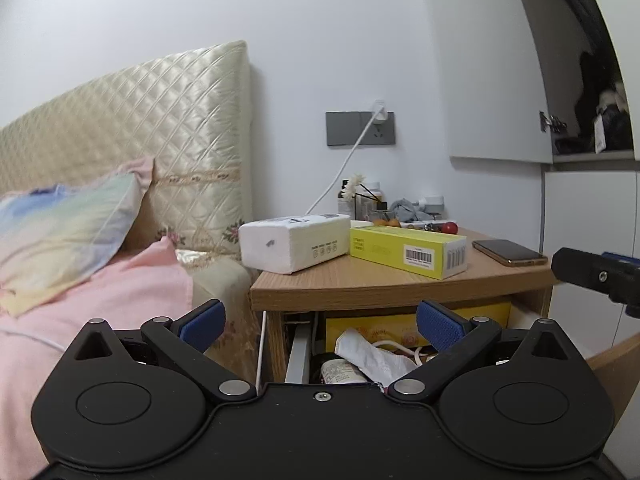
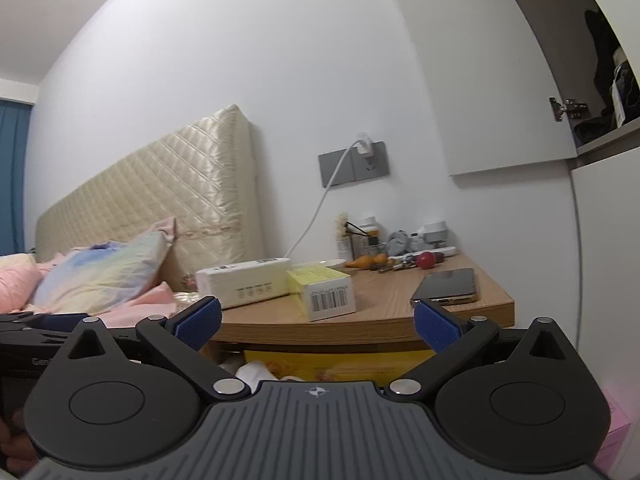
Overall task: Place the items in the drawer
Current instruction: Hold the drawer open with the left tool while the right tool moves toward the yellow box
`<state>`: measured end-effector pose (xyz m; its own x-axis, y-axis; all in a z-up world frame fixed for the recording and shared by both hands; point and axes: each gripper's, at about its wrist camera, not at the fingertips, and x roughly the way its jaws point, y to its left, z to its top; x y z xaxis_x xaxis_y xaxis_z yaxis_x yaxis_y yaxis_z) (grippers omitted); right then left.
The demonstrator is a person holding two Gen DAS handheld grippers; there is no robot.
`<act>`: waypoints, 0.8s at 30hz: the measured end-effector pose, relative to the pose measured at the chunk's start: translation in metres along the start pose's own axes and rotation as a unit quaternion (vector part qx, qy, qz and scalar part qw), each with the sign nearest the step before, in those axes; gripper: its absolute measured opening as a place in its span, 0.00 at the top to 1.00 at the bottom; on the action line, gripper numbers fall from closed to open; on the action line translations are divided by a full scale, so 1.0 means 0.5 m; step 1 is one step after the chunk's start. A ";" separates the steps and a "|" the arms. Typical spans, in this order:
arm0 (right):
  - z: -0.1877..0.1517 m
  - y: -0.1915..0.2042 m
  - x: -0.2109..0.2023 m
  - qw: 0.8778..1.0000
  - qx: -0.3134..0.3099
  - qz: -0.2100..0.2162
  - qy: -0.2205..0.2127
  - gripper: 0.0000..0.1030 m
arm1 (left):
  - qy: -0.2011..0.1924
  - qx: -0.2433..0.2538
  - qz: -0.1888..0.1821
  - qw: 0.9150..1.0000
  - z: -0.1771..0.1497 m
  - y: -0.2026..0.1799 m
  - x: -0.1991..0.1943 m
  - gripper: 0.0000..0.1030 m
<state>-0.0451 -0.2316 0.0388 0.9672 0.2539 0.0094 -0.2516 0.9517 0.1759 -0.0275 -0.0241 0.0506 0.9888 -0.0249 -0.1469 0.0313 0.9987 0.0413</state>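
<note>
While both grippers hang empty with their jaws spread wide, the items sit ahead of them on the counter (image 1: 400,280): a white tissue pack (image 1: 294,242), a yellow carton (image 1: 408,250) touching it, and a phone (image 1: 509,253) further right, near the front edge. Below them the drawer (image 1: 612,356) stands pulled out, already holding a crumpled white mask (image 1: 372,354), a cable and a yellow box at the back. I'd judge the tissue pack light and squashy, best pinched across its short width; the carton light but stiff, good across its narrow sides; the phone dense, slick and breakable, lying flat, so taken by its long edges. Left gripper (image 1: 320,320) hovers over the drawer; right gripper (image 2: 318,320) faces the counter's front edge, the phone just beyond its right jaw
</note>
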 end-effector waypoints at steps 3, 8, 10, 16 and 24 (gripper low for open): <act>-0.005 0.003 0.005 1.000 0.004 0.006 0.013 0.00 | 0.015 0.000 -0.003 1.000 -0.012 0.000 0.006 0.02; -0.009 0.005 0.002 1.000 0.004 0.011 0.022 0.00 | 0.027 -0.001 -0.012 1.000 -0.027 -0.009 0.009 0.02; -0.010 0.005 -0.001 1.000 0.004 0.011 0.022 0.00 | 0.020 0.003 -0.013 1.000 -0.028 -0.014 0.003 0.02; -0.012 0.004 -0.010 1.000 0.002 0.012 0.025 0.00 | 0.014 0.005 -0.025 1.000 -0.028 -0.024 -0.007 0.02; -0.012 0.002 -0.012 1.000 0.004 0.010 0.025 0.00 | 0.013 0.003 -0.027 1.000 -0.030 -0.027 -0.007 0.02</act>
<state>-0.0514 -0.2311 0.0329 0.9589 0.2813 -0.0363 -0.2702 0.9450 0.1844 -0.0338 -0.0368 0.0357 0.9814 -0.0782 -0.1754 0.0862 0.9955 0.0390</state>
